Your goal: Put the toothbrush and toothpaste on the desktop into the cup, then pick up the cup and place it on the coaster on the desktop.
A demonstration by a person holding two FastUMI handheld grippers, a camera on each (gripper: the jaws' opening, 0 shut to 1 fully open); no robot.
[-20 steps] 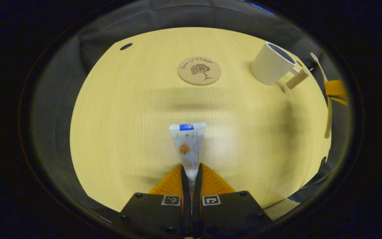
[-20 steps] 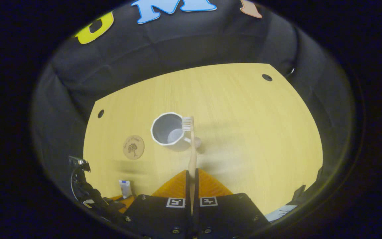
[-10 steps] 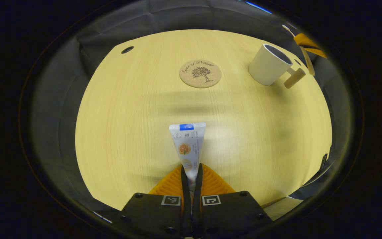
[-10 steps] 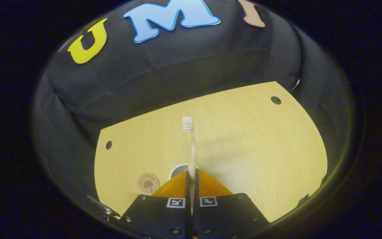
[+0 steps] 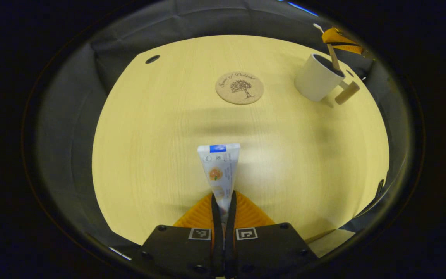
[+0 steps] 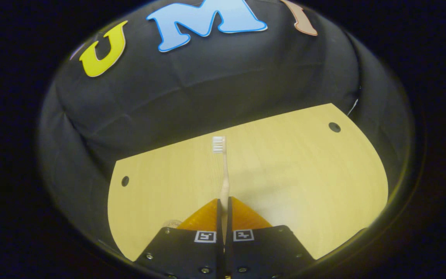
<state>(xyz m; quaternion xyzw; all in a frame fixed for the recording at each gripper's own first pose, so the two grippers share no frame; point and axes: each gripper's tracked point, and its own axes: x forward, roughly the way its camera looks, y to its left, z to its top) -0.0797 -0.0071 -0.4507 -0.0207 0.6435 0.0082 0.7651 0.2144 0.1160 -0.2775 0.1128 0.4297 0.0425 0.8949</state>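
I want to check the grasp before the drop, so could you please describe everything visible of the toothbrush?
The toothbrush has a slim, pale, wood-like handle and a small head of white bristles at the far end. The right gripper holds it near the handle's lower part, jaws closed on it, bristles pointing away. In the left gripper view its handle end dips into the mouth of the white cup, bristle head up above the rim.
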